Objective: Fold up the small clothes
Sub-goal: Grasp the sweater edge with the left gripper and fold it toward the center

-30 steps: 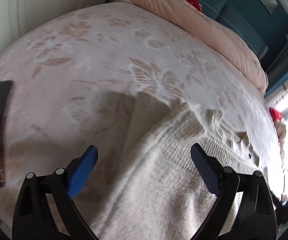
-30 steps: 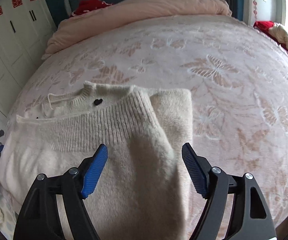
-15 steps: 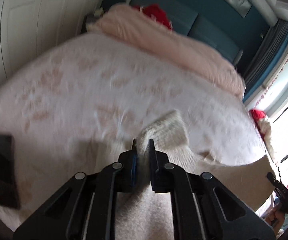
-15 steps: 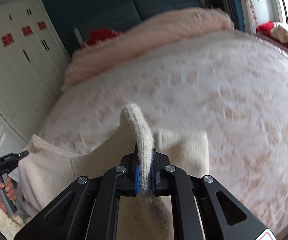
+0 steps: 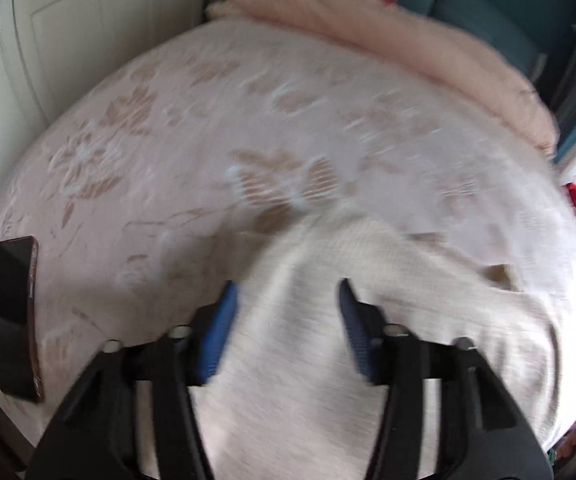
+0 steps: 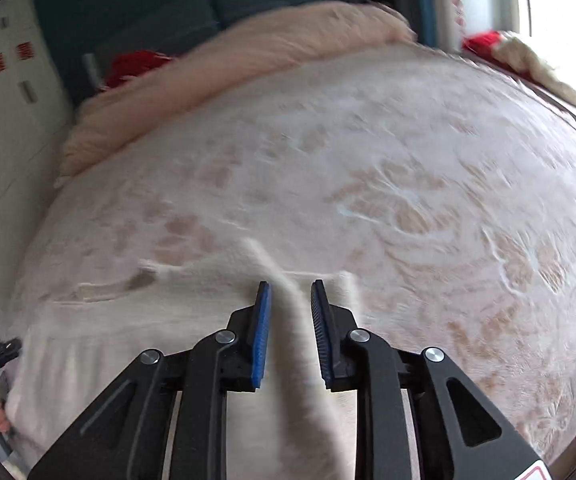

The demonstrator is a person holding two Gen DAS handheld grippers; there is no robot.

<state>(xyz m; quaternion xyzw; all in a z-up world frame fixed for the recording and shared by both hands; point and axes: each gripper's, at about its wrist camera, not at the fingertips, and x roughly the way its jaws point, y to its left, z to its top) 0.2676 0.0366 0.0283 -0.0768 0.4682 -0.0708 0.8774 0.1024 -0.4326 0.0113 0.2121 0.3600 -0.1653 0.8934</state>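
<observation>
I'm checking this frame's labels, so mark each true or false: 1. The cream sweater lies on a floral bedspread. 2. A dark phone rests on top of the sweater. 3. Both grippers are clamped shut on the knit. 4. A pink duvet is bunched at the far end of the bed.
1. True: the cream sweater lies on the floral bedspread.
2. False: the phone lies on the bedspread, apart from the sweater.
3. False: the left gripper stands open over the knit; the right gripper has just been opening, a raised fold between its pads with a gap on each side.
4. True: the pink duvet is bunched there.
</observation>
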